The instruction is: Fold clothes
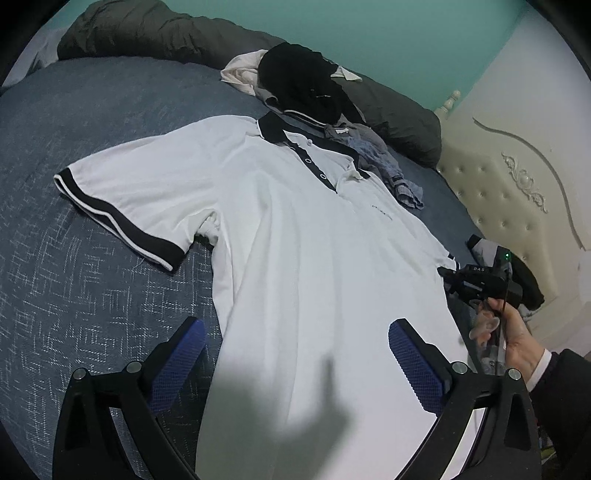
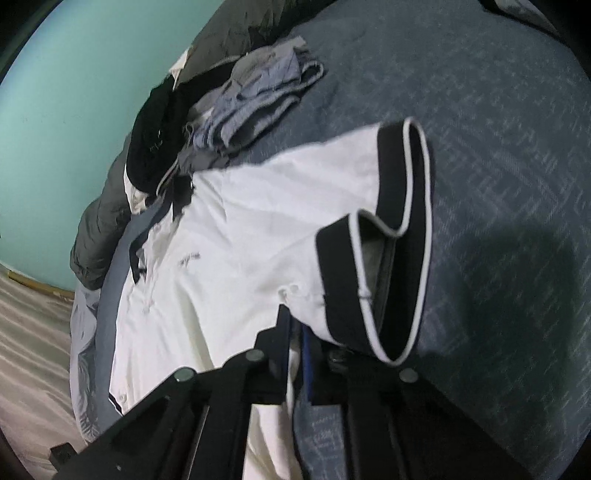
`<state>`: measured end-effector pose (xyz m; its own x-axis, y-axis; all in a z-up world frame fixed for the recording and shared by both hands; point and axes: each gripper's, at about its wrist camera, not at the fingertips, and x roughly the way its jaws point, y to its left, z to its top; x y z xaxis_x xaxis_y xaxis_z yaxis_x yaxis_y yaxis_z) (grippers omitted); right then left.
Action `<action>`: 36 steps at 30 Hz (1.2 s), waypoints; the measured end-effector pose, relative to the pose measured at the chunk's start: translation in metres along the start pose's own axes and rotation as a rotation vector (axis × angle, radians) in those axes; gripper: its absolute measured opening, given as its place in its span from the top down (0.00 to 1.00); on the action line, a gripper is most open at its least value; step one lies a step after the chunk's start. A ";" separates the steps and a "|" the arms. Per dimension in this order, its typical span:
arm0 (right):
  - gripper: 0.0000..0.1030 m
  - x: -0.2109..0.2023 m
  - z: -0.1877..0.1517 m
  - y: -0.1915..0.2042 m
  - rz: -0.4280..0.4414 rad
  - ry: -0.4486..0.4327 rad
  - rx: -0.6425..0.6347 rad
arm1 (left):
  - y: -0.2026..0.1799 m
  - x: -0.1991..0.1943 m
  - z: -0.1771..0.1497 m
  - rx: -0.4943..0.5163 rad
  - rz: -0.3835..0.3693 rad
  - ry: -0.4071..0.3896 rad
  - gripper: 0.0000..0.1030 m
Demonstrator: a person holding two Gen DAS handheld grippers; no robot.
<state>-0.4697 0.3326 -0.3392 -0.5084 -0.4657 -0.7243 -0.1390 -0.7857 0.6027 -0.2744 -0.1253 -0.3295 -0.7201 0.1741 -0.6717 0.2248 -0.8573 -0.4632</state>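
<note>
The white polo shirt (image 1: pixel 303 236) lies face up and spread flat on my blue-grey patterned bedspread (image 1: pixel 74 288), collar toward the far side of the bed. Its collar and button placket are black, each short sleeve ends in a black cuff with a thin white stripe, and a small dark logo sits on the chest. The fabric is mostly smooth, with soft wrinkles near the armpit.

My right gripper (image 2: pixel 295 332) has its fingers pressed together on the shirt at the armpit seam of one sleeve, and that sleeve's cuff (image 2: pixel 399 236) is buckled into an open loop right next to it. My left gripper (image 1: pixel 295 354) hangs over the lower part of the shirt with its blue-padded fingers (image 1: pixel 413 362) spread wide, holding nothing. From the left wrist view I can see my right hand (image 1: pixel 513 332) around the other tool at the shirt's far edge.

Beyond the collar sits a heap of clothes: a black garment (image 1: pixel 299 85), a pale one (image 1: pixel 240 70) and a crumpled blue-grey piece (image 1: pixel 384 162). A dark grey quilt (image 1: pixel 155 33) runs along the teal wall (image 1: pixel 406 40), and a cream tufted headboard (image 1: pixel 517 173) stands on the right.
</note>
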 end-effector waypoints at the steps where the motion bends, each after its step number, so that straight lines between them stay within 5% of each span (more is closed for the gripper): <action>1: 0.95 -0.001 0.003 0.000 -0.003 -0.008 -0.001 | 0.001 0.000 0.000 -0.002 0.000 0.002 0.01; 14: 0.95 0.000 0.038 0.003 -0.054 -0.061 -0.064 | 0.002 0.005 -0.003 0.006 0.007 0.015 0.01; 24: 0.94 0.005 0.020 -0.017 -0.018 0.003 -0.017 | 0.004 0.007 -0.004 -0.001 0.002 0.023 0.01; 27: 0.86 -0.004 0.017 -0.022 0.006 0.011 0.006 | 0.003 0.006 -0.004 -0.001 -0.002 0.021 0.01; 29: 0.72 -0.012 0.013 -0.021 0.035 0.022 0.000 | 0.003 0.006 -0.004 -0.001 -0.003 0.020 0.01; 36: 0.71 -0.011 -0.016 -0.012 0.028 0.145 -0.112 | 0.000 0.008 -0.005 0.008 -0.004 0.026 0.01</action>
<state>-0.4488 0.3409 -0.3438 -0.3821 -0.5351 -0.7535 -0.0268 -0.8086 0.5878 -0.2765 -0.1213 -0.3374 -0.7035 0.1904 -0.6847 0.2165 -0.8602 -0.4618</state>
